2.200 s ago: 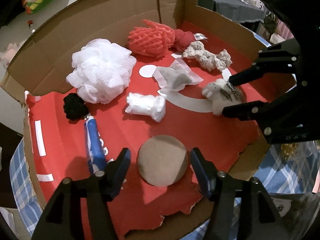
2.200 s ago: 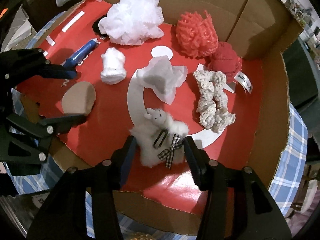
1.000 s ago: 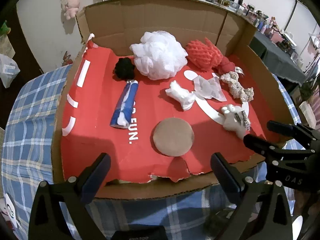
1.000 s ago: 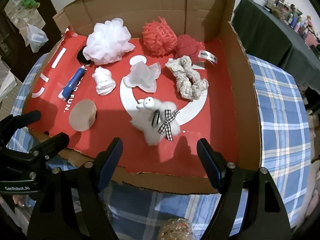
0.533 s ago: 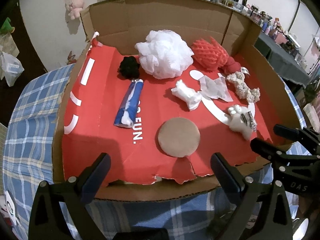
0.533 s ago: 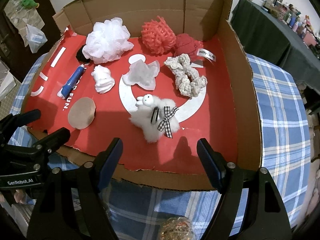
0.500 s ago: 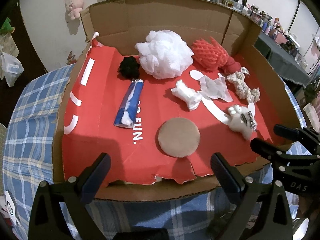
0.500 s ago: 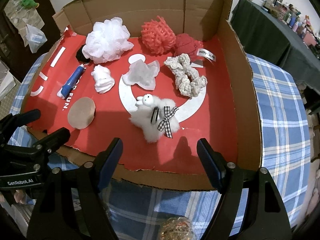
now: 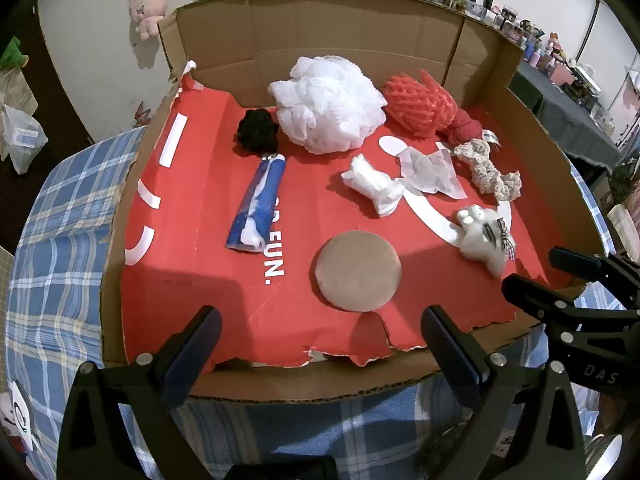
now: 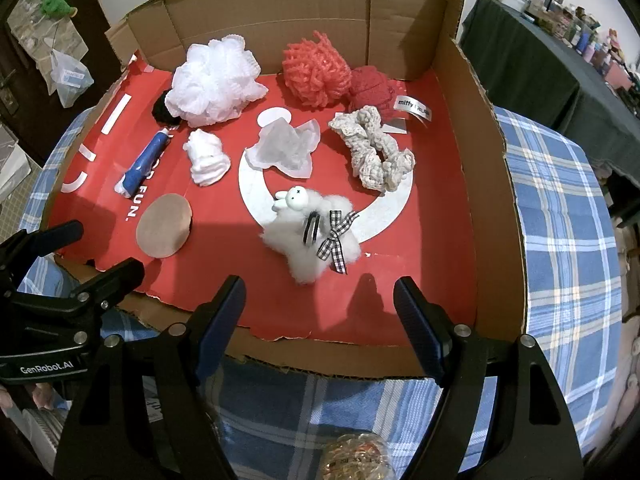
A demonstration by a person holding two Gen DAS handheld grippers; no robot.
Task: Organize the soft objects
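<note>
A cardboard box (image 9: pixel 132 264) (image 10: pixel 492 208) with a red floor holds several soft things. At the back lie a white mesh puff (image 9: pixel 326 110) (image 10: pixel 214 82), a black pom (image 9: pixel 258 132), a coral net ball (image 9: pixel 418 106) (image 10: pixel 316 72) and a dark red ball (image 10: pixel 370 86). Nearer lie a blue tube (image 9: pixel 258 206) (image 10: pixel 142 164), a white wad (image 9: pixel 374 190) (image 10: pixel 206 158), a cream scrunchie (image 9: pixel 490 170) (image 10: pixel 374 150), a round tan pad (image 9: pixel 360 270) (image 10: pixel 164 230) and a fluffy white toy with a checked bow (image 9: pixel 482 240) (image 10: pixel 314 234). My left gripper (image 9: pixel 318 344) and right gripper (image 10: pixel 320 316) hang open and empty over the box's near edge.
The box stands on a blue checked tablecloth (image 9: pixel 52 240) (image 10: pixel 560 240). A thin white paper (image 10: pixel 286 148) lies mid-box. A dark-covered table with small items (image 10: pixel 536 60) stands at the far right. Plush toys hang on the wall (image 9: pixel 150 6) behind.
Both grippers backed out of the box and opened wide, leaving the fluffy toy and tan pad on the red floor. Over the last half second nothing moved.
</note>
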